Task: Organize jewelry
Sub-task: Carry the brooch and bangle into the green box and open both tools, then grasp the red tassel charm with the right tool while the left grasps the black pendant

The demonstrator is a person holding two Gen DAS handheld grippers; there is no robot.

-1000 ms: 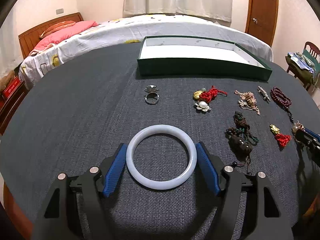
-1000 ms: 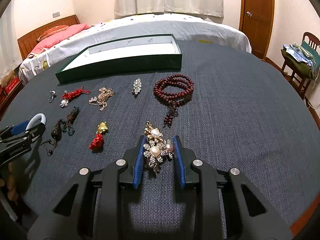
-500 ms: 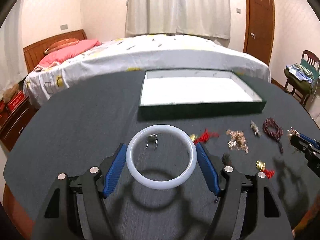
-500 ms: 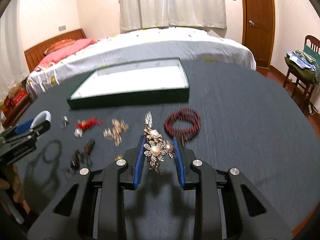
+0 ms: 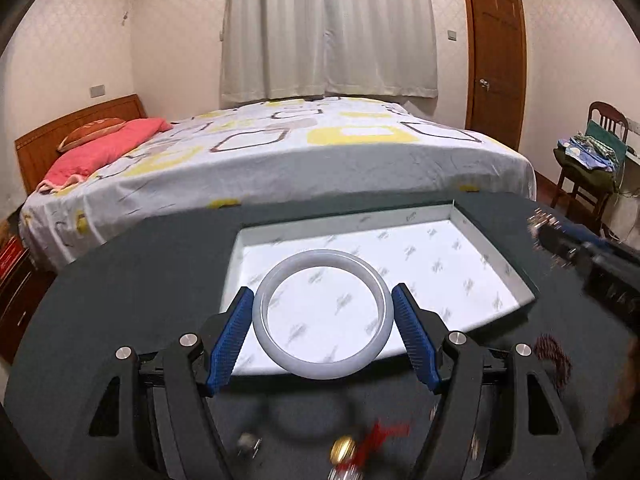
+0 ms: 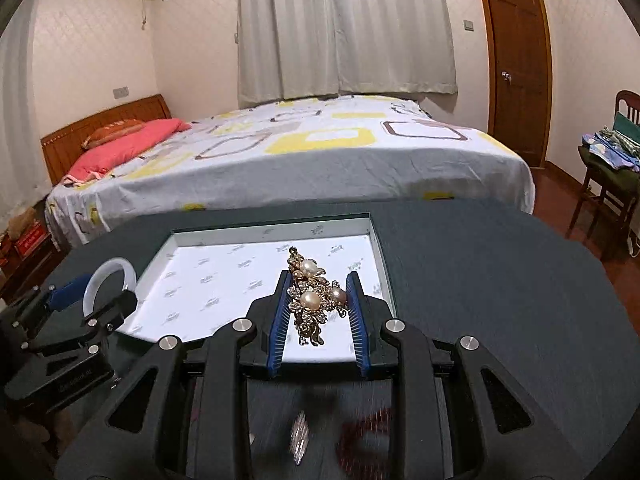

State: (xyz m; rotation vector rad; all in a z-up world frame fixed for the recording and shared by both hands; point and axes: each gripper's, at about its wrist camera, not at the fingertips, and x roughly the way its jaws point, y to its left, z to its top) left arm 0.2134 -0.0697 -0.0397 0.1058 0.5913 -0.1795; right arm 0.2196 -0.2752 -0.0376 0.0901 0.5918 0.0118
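Carry step: left tongs (image 5: pixel 323 312) clamp the white bangle (image 5: pixel 322 313), right tongs (image 6: pixel 319 307) clamp the pearl brooch (image 6: pixel 312 300), both above the box (image 6: pixel 176 240); next, lower and release inside.

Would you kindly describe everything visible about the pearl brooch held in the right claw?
The pearl brooch is an ornate gold-toned cluster of floral metalwork set with small sparkling stones and three round pearls, two cream and one pinkish. It is clamped between the blue ribbed pads of the right claw, lying lengthwise with one end poking out past the tips. It hangs in the air over the white-lined green box, touching only the pads.
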